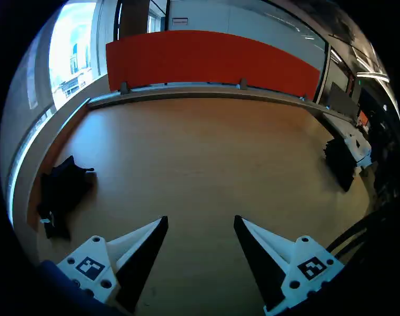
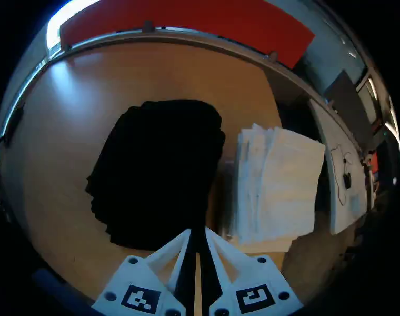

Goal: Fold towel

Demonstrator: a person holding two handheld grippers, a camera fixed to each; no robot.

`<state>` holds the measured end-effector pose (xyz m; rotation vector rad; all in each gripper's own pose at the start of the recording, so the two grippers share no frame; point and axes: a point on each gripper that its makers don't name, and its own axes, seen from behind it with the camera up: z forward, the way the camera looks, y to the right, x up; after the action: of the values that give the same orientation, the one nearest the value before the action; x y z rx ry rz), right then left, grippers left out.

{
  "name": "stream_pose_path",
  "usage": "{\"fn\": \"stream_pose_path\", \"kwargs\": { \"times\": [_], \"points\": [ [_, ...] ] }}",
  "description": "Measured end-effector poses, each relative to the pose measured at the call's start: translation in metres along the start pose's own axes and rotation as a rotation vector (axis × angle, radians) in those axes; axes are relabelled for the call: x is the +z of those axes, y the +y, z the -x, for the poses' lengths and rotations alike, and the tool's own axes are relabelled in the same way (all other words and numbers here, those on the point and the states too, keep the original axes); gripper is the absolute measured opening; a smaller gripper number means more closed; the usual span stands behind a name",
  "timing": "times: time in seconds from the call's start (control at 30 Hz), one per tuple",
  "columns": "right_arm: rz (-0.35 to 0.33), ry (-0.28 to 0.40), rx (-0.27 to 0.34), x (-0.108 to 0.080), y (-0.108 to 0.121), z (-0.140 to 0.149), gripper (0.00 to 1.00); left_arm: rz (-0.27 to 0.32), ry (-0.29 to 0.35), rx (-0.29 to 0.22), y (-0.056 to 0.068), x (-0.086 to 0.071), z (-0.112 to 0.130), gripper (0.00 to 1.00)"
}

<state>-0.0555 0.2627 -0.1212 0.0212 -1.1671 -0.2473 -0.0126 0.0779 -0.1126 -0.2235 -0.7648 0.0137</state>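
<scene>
- Left claw (image 1: 201, 218): fingers spread wide, nothing between them. It hangs over bare wood at the near side of the worktop (image 1: 200, 158).
- Right claw (image 2: 197, 231): fingers drawn together, with only a thin slit between them. The tips sit at the near edge of the black towel stack (image 2: 158, 168). Whether any cloth is caught in the tips cannot be told; it is dark on dark.
- Worktop surface: light wood, wide, with a grey raised rail along the far edge.
- Red panel (image 1: 210, 58): stands upright behind the far rail and spans most of the worktop's width.
- Black towel stack, right gripper view: lies flat on the worktop straight ahead of the right claw. Layered edges show along its left side.
- White towel stack (image 2: 279, 179): folded, with layered edges. It sits just beside the black stack on its right, near the worktop's right edge.
- Dark bundle (image 1: 60, 192), left gripper view: a crumpled black item at the worktop's left edge, well apart from the left claw. Its kind is not clear.
- Dark pile (image 1: 339, 163), left gripper view: at the worktop's far right edge with something white just behind it. It is too small to identify.
</scene>
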Motion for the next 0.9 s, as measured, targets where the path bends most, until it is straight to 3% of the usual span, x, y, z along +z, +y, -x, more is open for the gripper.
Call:
{"fn": "stream_pose_path", "kwargs": {
  "times": [0.73, 0.9],
  "points": [
    [0.033, -0.075, 0.028, 0.029, 0.003, 0.011, 0.04, -0.007, -0.003, -0.003, -0.001, -0.002, 0.002, 0.93],
    [0.04, -0.069, 0.026, 0.028, 0.004, 0.01, 0.13, -0.006, -0.004, -0.005, -0.001, -0.001, 0.001, 0.93]
  ]
}}
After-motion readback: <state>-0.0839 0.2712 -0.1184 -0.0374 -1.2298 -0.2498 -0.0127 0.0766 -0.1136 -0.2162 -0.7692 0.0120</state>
